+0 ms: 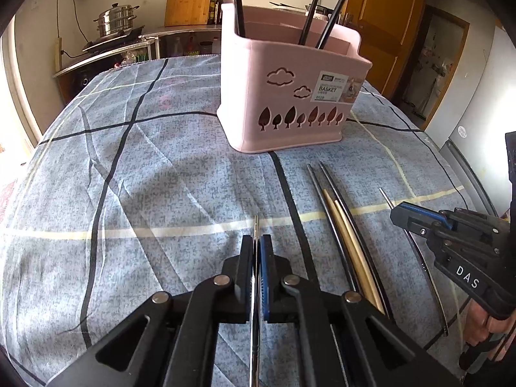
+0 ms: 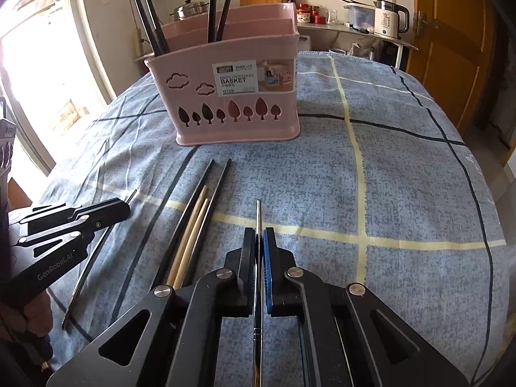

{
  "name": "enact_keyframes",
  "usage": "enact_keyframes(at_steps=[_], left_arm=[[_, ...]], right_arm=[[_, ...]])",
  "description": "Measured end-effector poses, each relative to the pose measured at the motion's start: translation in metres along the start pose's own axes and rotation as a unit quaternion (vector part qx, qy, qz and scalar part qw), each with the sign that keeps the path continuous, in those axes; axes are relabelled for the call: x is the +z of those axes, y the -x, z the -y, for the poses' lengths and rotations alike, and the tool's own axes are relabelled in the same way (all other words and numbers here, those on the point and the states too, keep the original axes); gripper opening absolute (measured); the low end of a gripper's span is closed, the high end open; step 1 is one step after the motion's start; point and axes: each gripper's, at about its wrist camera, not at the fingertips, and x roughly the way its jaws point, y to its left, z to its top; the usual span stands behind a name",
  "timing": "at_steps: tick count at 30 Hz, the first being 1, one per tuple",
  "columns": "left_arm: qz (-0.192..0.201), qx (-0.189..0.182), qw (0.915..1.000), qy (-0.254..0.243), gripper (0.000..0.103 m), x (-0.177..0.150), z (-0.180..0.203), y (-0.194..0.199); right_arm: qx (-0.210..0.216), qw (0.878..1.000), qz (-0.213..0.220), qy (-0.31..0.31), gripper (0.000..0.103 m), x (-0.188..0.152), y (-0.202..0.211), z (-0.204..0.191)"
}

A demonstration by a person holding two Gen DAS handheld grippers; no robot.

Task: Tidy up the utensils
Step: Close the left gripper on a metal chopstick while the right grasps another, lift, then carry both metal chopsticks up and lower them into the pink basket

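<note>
Checked cloth (image 1: 161,174) covers the bench; the pink basket (image 1: 290,103) stands toward its far edge. Loose chopsticks (image 1: 342,225) lie between both tools. Left hand-held gripper (image 1: 257,248) and right hand-held gripper (image 2: 259,242) each clench one metal chopstick (image 2: 258,213).

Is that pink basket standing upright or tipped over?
Upright. The pink basket sits flat on the checked cloth, open top up, with dark chopsticks standing inside.

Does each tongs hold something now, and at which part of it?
Yes. The left tongs are shut on a metal chopstick, the right tongs on another metal chopstick. Each grips near the front tip, which sticks out slightly.
</note>
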Motion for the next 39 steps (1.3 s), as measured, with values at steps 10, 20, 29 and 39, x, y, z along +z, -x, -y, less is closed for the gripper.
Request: enact_keyframes(at_steps=[10, 20, 29, 39], left_arm=[[0.071, -0.037, 0.9966, -0.018, 0.005, 0.024, 0.008, 0.065], [0.133, -0.048, 0.9896, -0.026, 0.005, 0.054, 0.004, 0.107], [0.128, -0.049, 0.9903, -0.021, 0.005, 0.054, 0.003, 0.101], [0.128, -0.053, 0.9900, -0.030, 0.005, 0.061, 0.005, 0.108]], right_arm=[[0.013, 0.996, 0.087, 0.004, 0.005, 0.029, 0.059, -0.002], [0.010, 0.989, 0.150, 0.009, 0.005, 0.046, 0.100, -0.001], [0.015, 0.989, 0.148, 0.008, 0.005, 0.043, 0.102, 0.002], [0.023, 0.988, 0.154, 0.020, 0.004, 0.050, 0.106, -0.003]])
